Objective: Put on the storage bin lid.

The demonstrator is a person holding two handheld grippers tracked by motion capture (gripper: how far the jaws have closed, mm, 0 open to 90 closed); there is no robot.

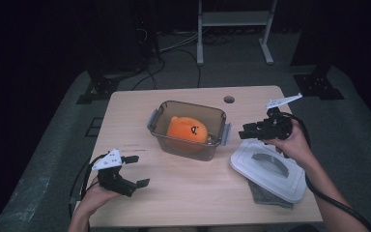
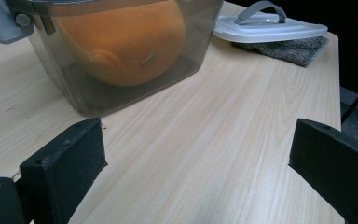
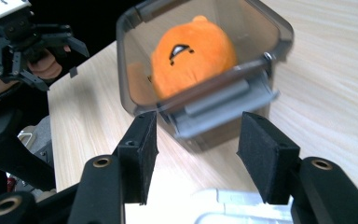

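On the table [image 1: 183, 193], near its middle, stands a clear grey tub [image 1: 189, 129] with an orange plush toy [image 1: 187, 129] lying inside it. The tub's white lid [image 1: 268, 169] lies apart, flat on a grey cloth [image 1: 269, 195] at the right front corner.

The right gripper [image 1: 244, 131] is held level just beside the tub's right end, above the far edge of the lid. Its fingers [image 3: 142, 149] stand moderately apart with nothing between them. In the right gripper view they point at the grey latch [image 3: 223, 109] on the tub's near wall; the latch sits just beyond the fingertips, not touched. The toy shows beyond that wall, inside the tub.

The left gripper [image 1: 137, 170] is held at the left front of the table, well apart from the tub. Its fingers [image 2: 70, 158] are spread wide and hold nothing. In the left gripper view the tub stands ahead, to the upper left, with bare table between it and the fingertips.
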